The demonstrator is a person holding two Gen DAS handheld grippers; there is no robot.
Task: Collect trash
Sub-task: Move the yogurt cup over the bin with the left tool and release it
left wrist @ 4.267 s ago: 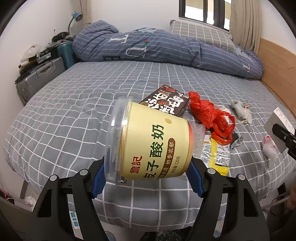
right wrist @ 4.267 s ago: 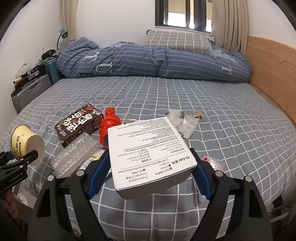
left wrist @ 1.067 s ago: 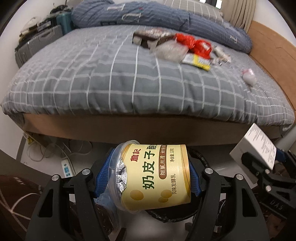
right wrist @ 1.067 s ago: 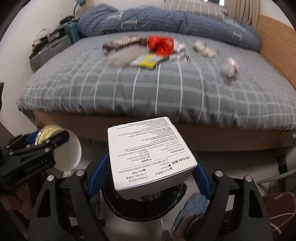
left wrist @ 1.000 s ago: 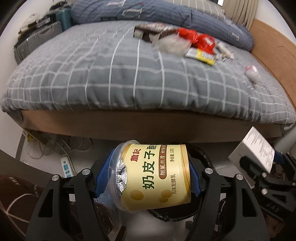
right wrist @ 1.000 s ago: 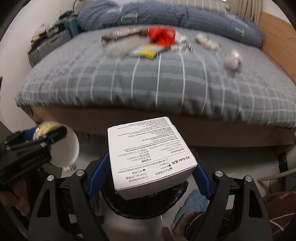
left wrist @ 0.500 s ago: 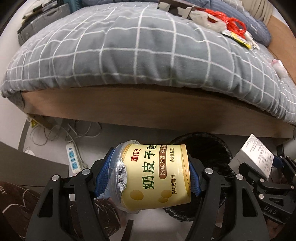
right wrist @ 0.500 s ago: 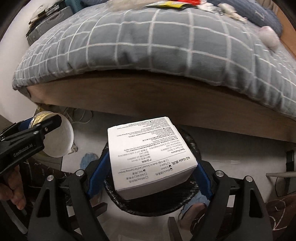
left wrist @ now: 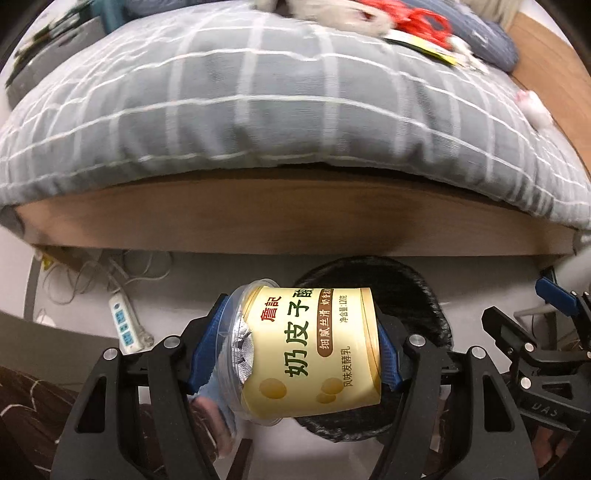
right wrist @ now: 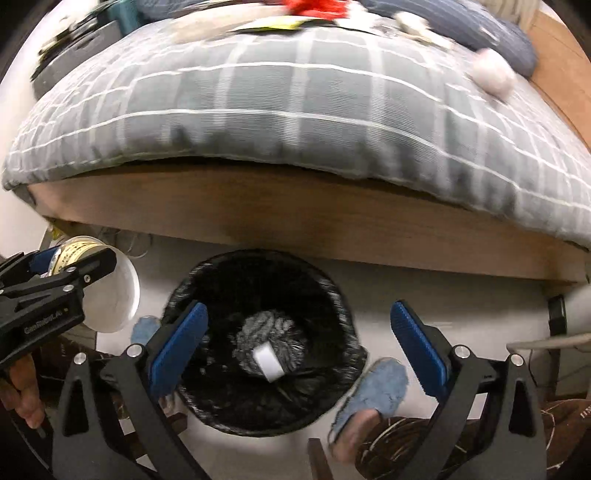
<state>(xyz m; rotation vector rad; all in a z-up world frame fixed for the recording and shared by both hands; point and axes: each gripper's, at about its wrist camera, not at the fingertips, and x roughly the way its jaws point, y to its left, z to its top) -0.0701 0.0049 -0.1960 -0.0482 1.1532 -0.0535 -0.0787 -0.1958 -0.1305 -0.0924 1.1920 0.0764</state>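
The bed (right wrist: pixel 295 110) with its grey checked cover fills twelve o'clock, loose trash (right wrist: pixel 314 9) blurred at its far edge. Below, the black-lined bin (right wrist: pixel 207 391) holds the white box (right wrist: pixel 267 360). The right gripper (right wrist: pixel 299 339) has just opened wide, empty. At nine o'clock the left gripper (left wrist: pixel 295 354) clamps the yogurt cup (left wrist: pixel 314 350). A power strip (left wrist: pixel 127 325) lies on the floor.

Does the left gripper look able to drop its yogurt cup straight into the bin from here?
Probably not quite: the left gripper holds the yogurt cup over the near-left rim of the bin, not its mouth.
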